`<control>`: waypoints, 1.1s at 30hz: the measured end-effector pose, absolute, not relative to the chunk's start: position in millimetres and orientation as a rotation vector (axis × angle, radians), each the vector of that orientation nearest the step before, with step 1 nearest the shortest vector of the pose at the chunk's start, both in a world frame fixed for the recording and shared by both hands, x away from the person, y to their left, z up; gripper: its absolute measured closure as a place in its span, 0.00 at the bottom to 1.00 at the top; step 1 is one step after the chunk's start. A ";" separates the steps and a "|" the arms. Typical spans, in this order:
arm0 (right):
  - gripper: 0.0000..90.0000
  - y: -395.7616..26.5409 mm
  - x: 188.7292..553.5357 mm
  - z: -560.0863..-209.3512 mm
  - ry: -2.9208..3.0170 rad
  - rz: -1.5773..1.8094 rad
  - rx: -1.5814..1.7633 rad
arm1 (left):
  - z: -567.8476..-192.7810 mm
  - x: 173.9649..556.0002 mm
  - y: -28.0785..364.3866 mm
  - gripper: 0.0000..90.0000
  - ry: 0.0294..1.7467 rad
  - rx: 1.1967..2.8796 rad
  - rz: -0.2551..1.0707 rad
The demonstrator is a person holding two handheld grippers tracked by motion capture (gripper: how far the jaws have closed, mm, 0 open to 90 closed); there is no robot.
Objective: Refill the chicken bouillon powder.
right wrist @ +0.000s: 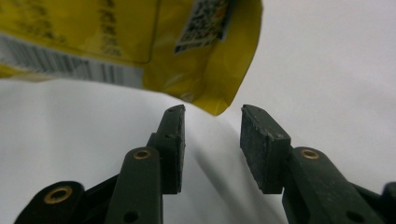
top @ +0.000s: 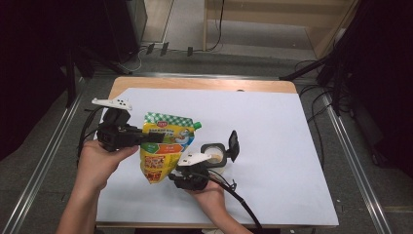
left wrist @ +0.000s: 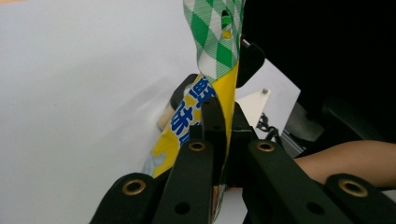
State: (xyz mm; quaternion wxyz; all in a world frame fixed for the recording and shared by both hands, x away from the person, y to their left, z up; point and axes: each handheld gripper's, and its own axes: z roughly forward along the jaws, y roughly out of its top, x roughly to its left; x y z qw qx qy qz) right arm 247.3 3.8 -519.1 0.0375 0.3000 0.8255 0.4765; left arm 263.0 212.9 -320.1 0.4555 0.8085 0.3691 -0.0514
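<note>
While left tool (top: 155,137) clamps the yellow spout pouch (top: 164,146) upright above the worktop (top: 272,126), right tool (right wrist: 211,140) gapes empty beneath; thin film pinch could slip, dropping pouch onto open-lidded container (top: 215,154).

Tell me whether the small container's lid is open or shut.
Open. In the high view the black lid stands flipped up at the right of the container, whose pale inside shows.
</note>
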 end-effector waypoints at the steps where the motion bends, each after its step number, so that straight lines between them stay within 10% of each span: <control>1: 0.70 3.2 247.3 -519.1 2.523 1.474 0.921 | -319.6 262.7 213.1 1.00 0.907 1.991 -0.132; 33: 0.71 2.1 236.1 -513.1 2.371 1.609 0.851 | -326.6 267.1 211.4 1.00 0.931 1.924 -0.223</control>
